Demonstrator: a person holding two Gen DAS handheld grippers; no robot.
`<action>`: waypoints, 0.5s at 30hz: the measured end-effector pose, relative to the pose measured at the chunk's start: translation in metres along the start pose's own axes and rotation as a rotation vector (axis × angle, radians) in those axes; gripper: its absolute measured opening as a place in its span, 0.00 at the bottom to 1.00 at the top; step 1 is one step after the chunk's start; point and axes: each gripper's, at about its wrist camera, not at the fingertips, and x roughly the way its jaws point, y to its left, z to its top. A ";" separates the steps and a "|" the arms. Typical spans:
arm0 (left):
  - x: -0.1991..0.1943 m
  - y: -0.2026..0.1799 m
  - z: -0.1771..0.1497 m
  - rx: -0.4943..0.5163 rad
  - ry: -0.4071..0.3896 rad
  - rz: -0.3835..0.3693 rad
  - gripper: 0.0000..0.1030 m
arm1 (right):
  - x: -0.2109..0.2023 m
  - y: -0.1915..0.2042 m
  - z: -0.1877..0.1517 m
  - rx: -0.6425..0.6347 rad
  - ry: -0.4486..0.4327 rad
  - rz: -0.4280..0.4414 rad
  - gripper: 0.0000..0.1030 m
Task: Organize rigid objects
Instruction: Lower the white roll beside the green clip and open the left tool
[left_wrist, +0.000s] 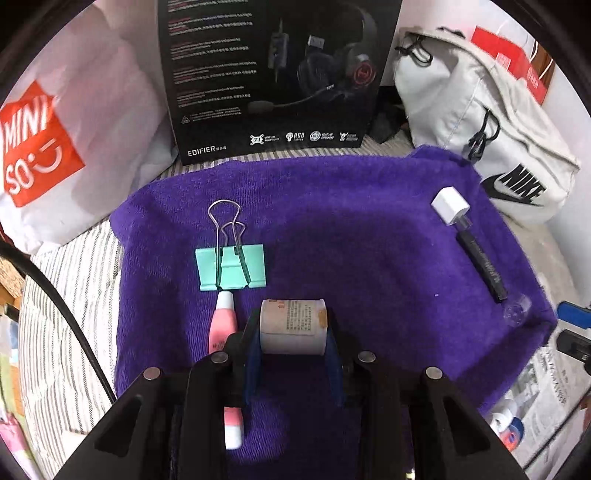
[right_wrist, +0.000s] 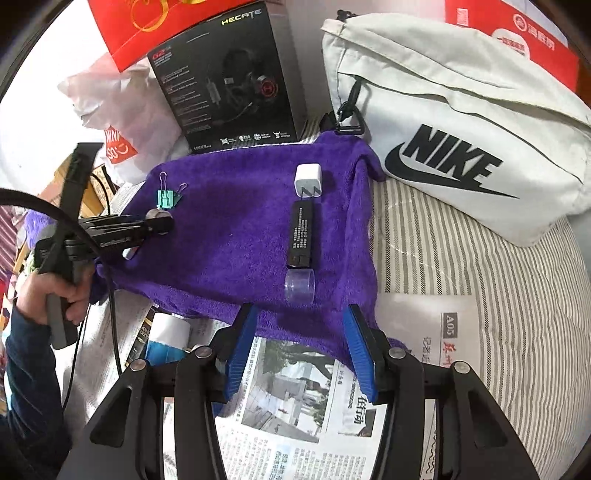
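My left gripper (left_wrist: 293, 328) is shut on a small white cylindrical bottle (left_wrist: 293, 326) with a printed label, low over the purple towel (left_wrist: 351, 229). A pink and white tube (left_wrist: 222, 325) lies just left of it, partly under the left finger. A mint binder clip (left_wrist: 231, 266) lies beyond the tube. A white charger plug (left_wrist: 450, 205) and a black stick with a clear cap (left_wrist: 480, 264) lie at the towel's right. My right gripper (right_wrist: 299, 343) is open and empty at the towel's near edge, just short of the clear cap (right_wrist: 300, 286), the black stick (right_wrist: 302, 234) and the plug (right_wrist: 308, 180).
A black headset box (left_wrist: 273, 74) stands behind the towel, a white Miniso bag (left_wrist: 55, 147) to the left, a white Nike bag (right_wrist: 461, 122) to the right. Newspaper (right_wrist: 295, 413) and a blue and white box (right_wrist: 166, 339) lie on the striped sheet (right_wrist: 480, 280) in front.
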 end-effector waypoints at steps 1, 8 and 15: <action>0.001 -0.001 0.001 0.002 -0.005 0.006 0.28 | -0.001 0.000 -0.001 0.002 0.002 0.001 0.48; 0.004 -0.008 0.002 0.041 -0.013 0.054 0.29 | -0.003 -0.008 -0.008 0.023 0.003 -0.011 0.48; 0.000 -0.010 -0.002 0.037 -0.002 0.045 0.42 | -0.009 -0.007 -0.011 0.021 0.002 -0.014 0.48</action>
